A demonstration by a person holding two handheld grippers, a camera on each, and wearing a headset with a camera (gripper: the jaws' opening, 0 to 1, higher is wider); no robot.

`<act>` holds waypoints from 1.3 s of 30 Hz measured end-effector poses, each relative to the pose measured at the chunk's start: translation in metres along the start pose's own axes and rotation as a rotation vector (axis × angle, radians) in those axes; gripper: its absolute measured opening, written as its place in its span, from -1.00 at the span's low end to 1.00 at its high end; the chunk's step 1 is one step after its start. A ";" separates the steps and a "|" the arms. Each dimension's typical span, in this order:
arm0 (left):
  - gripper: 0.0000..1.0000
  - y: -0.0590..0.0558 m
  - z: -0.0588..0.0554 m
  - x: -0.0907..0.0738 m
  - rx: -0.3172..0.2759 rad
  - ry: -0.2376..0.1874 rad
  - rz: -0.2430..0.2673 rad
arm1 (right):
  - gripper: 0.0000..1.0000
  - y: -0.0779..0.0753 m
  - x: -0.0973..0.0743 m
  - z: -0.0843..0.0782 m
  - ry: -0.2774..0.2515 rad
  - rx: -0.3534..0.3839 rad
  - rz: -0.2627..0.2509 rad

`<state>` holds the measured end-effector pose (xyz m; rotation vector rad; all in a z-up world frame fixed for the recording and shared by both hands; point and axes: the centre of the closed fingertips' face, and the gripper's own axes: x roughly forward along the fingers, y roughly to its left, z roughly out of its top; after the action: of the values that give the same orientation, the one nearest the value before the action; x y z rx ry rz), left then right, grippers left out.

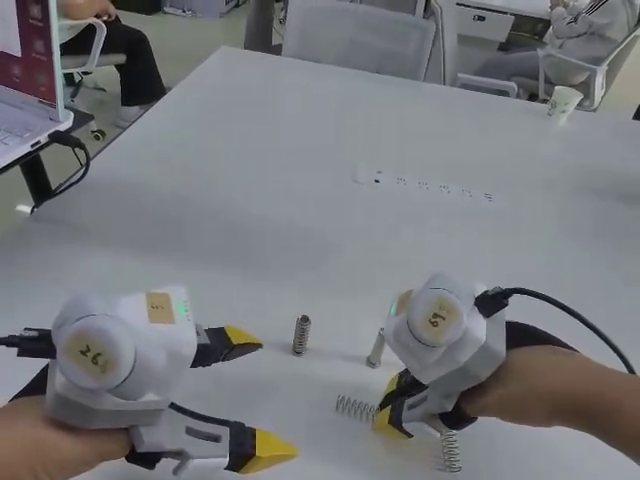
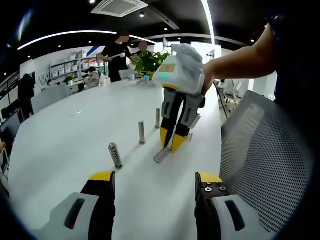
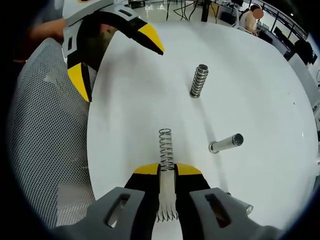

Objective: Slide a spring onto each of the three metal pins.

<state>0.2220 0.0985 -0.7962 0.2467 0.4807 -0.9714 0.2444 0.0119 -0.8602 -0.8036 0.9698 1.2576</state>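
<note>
Spring in grip (image 3: 166,145): clamped between the shut jaws of the right gripper (image 3: 167,170). The free coils stick out forward over the white surface (image 3: 260,90), and the right gripper view shows the rear end passing back between the jaws.
Sprung pin (image 1: 301,335): stands upright on the surface, already wearing a spring, between the two grippers in the head view.
Bare pin (image 1: 376,348): stands just beside the right gripper and carries no spring.
Second bare pin (image 2: 157,118): the left gripper view shows three pins in a row, this one farthest and close to the right gripper; the head view makes out two clearly.
Loose spring (image 1: 450,450): lies flat on the surface near the right gripper in the head view.
Left gripper (image 1: 260,395): jaws spread wide, holding nothing, apart from the pins.
Mesh chair (image 2: 260,150): sits at the surface edge, visible in both gripper views.
</note>
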 end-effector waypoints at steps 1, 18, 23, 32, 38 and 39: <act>0.21 0.000 0.000 0.000 0.000 -0.001 -0.001 | -0.84 0.000 0.000 0.000 0.000 -0.002 -0.004; 0.14 -0.012 0.020 0.008 0.024 -0.033 -0.050 | -0.84 0.019 -0.054 0.023 -0.101 0.023 0.030; 0.13 -0.020 0.029 0.013 0.045 -0.039 -0.083 | -0.84 0.025 -0.075 0.030 -0.133 0.015 0.039; 0.07 -0.032 0.046 0.020 0.059 -0.069 -0.139 | -0.84 0.032 -0.095 0.041 -0.157 -0.038 0.043; -0.16 -0.036 0.050 0.024 0.083 -0.076 -0.160 | -0.84 0.036 -0.099 0.046 -0.171 -0.054 0.061; -0.20 -0.036 0.050 0.024 0.084 -0.077 -0.162 | -0.84 0.036 -0.099 0.046 -0.171 -0.055 0.062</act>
<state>0.2174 0.0408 -0.7639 0.2479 0.3937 -1.1566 0.2114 0.0203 -0.7498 -0.7001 0.8311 1.3882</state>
